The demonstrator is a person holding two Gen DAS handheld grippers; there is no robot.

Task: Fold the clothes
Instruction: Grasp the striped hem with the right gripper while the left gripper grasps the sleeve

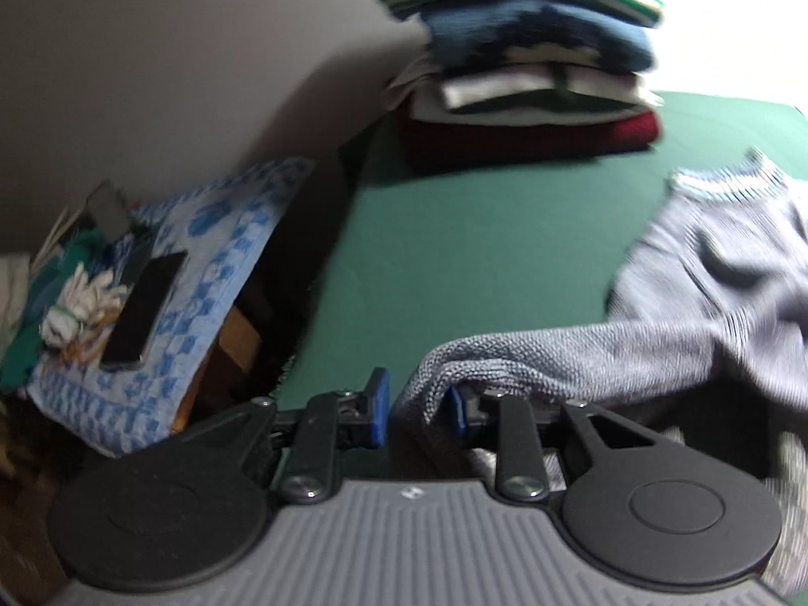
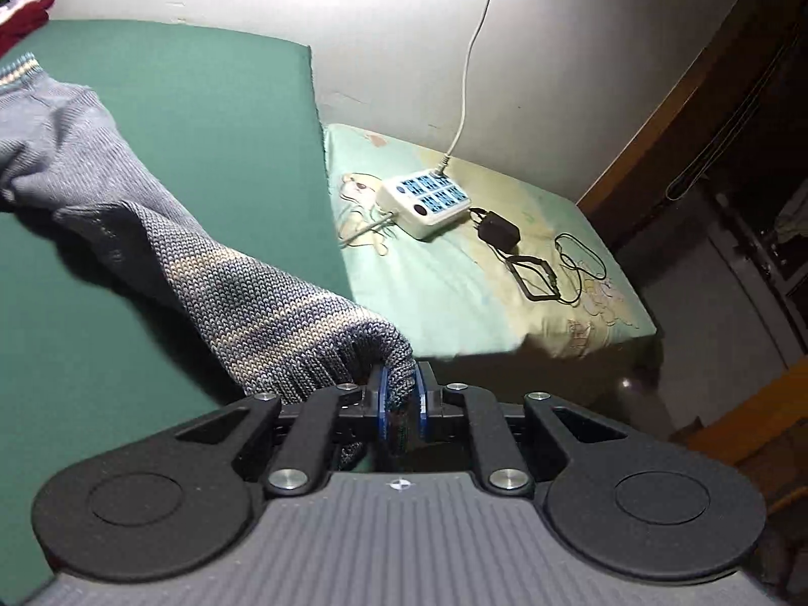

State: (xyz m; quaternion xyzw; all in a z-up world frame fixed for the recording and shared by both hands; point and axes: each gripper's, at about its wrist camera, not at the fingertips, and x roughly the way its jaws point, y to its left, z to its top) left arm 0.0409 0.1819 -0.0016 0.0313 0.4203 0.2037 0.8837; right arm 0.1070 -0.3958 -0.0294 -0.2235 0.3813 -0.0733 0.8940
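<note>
So the grey knit sweater [image 1: 707, 272] is bunched up on the green table [image 1: 480, 252], not flat at all, with its striped collar or hem band pointing toward the back wall. The right gripper [image 2: 401, 406] has its fingers pinching a cuff or edge of the knit, and the fabric stretches from there back to the heap like a sleeve. The left gripper [image 1: 419, 406] is different: its fingers are spread, with a fold of sweater draped over the right-hand pad and nothing actually squeezed between them as far as I can tell. A stack of folded clothes [image 1: 525, 55] sits at the far side of the table, so that's presumably where this one ends up. Handling-wise I'd guess it's a chunky, soft, floppy knit, fairly hefty for a garment, with zero stiffness, so it'll sag and stretch wherever it isn't supported. It looks grippy rather than slippery. The ribbed cuffs, hem and shoulder seams seem the best spots to grab, since the loose knit body would just stretch out.
</note>
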